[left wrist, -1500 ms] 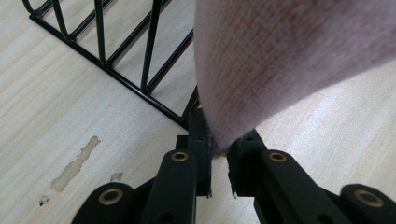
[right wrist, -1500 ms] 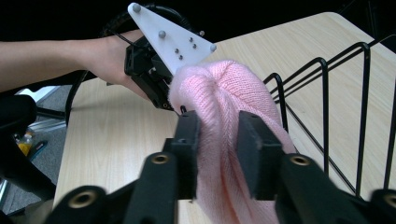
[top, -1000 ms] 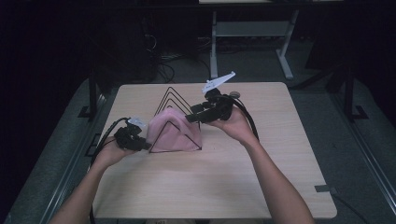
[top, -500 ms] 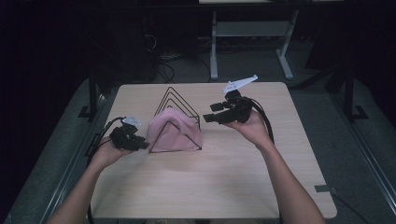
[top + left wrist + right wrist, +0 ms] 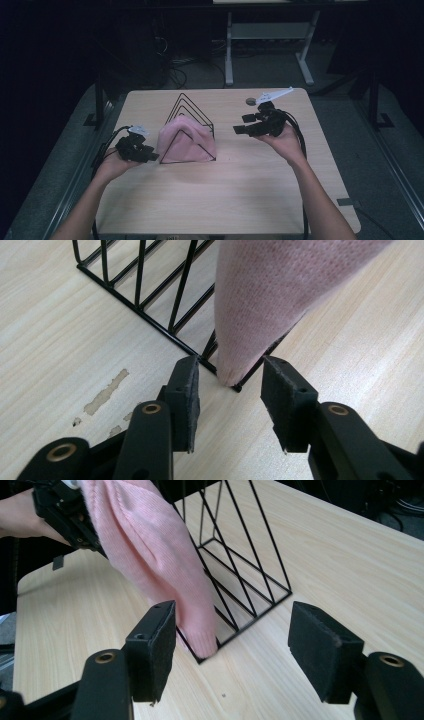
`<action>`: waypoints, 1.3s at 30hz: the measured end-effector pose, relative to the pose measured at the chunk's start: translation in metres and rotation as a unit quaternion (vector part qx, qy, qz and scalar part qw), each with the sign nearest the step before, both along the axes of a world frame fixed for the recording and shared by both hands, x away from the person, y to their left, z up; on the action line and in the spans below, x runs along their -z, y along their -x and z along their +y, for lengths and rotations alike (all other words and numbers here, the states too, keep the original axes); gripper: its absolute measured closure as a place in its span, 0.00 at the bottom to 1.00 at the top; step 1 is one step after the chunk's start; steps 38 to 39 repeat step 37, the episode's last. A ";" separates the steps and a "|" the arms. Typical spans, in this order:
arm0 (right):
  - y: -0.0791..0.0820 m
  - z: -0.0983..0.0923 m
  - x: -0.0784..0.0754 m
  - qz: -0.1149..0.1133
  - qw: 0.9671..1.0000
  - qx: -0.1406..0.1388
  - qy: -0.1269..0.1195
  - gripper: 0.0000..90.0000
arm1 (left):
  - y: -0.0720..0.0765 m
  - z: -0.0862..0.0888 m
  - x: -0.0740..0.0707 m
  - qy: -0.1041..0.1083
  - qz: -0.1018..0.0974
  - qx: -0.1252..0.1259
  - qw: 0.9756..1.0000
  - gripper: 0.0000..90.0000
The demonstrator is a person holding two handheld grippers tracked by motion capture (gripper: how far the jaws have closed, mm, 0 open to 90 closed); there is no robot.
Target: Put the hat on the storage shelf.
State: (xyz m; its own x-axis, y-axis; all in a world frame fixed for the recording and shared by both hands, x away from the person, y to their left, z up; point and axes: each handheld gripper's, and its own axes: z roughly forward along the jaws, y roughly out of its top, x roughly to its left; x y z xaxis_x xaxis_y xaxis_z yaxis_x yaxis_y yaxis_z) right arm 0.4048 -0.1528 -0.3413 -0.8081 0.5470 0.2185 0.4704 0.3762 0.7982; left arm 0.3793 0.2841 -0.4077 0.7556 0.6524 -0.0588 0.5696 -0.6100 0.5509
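Observation:
A pink knitted cloth (image 5: 187, 141) hangs draped over a black wire rack (image 5: 192, 111) of triangular frames at the table's middle. My left gripper (image 5: 150, 156) rests low at the rack's left front corner, open, its jaws on either side of the cloth's hanging tip (image 5: 235, 371) without touching it. My right gripper (image 5: 239, 129) is held above the table to the right of the rack, open wide and empty, pointing at the cloth (image 5: 155, 560) and rack (image 5: 250, 580). The left gripper (image 5: 65, 515) and hand also appear beyond the cloth in the right gripper view.
The light wooden table (image 5: 225, 200) has open room in front and to the right. A small dark round object (image 5: 250, 101) lies near the back edge. Scuffed marks (image 5: 105, 395) show on the wood by the left gripper. Dark floor, cables and a desk frame lie beyond.
My right gripper has let go of the cloth and pulled back to the right, away from the rack. The left gripper has stayed low beside the rack's left corner.

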 end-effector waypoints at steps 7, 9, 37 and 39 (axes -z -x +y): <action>0.008 -0.021 0.009 0.007 1.000 0.019 -0.003 0.38 | 0.007 0.001 -0.002 0.007 -0.007 0.001 1.000 0.59; 0.011 -0.027 0.012 0.013 1.000 0.026 -0.003 0.37 | 0.009 0.001 -0.002 0.012 -0.006 -0.003 1.000 0.58; 0.125 -0.118 0.081 0.022 0.992 0.124 -0.021 0.28 | 0.067 0.022 0.010 0.073 -0.037 -0.049 0.995 0.37; 0.125 -0.118 0.081 0.022 0.992 0.124 -0.021 0.28 | 0.067 0.022 0.010 0.073 -0.037 -0.049 0.995 0.37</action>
